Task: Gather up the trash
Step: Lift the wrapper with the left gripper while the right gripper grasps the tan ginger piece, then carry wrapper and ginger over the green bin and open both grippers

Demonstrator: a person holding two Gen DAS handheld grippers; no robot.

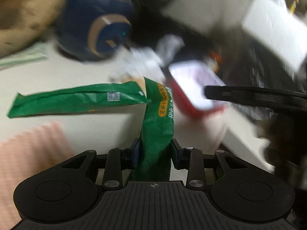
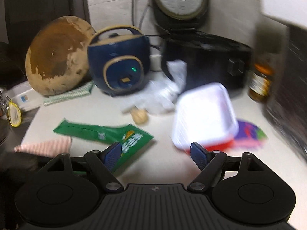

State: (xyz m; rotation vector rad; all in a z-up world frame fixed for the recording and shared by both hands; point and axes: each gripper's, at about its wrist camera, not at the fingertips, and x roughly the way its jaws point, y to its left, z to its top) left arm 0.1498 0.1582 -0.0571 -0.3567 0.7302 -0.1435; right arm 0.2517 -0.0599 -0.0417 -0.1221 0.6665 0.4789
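Note:
My left gripper (image 1: 155, 150) is shut on a green snack wrapper (image 1: 155, 118), which is folded and lifted above the white counter (image 1: 76, 71). The wrapper also shows in the right wrist view (image 2: 103, 134), with its end between my right gripper's fingers. My right gripper (image 2: 156, 151) is open and empty, low over the counter. A white plastic container with a red base (image 2: 205, 115) lies just ahead of its right finger (image 2: 198, 154). Crumpled white plastic wrap (image 2: 163, 94) and a small tan lump (image 2: 140, 116) lie behind. A purple wrapper (image 2: 249, 130) lies under the container.
A blue rice cooker (image 2: 119, 63), a round wooden board (image 2: 57, 55), a black pot (image 2: 207, 61) and a jar (image 2: 261, 82) stand at the back. A pink striped cloth (image 2: 46, 145) lies at the left front. A green striped cloth (image 2: 71, 95) lies by the board.

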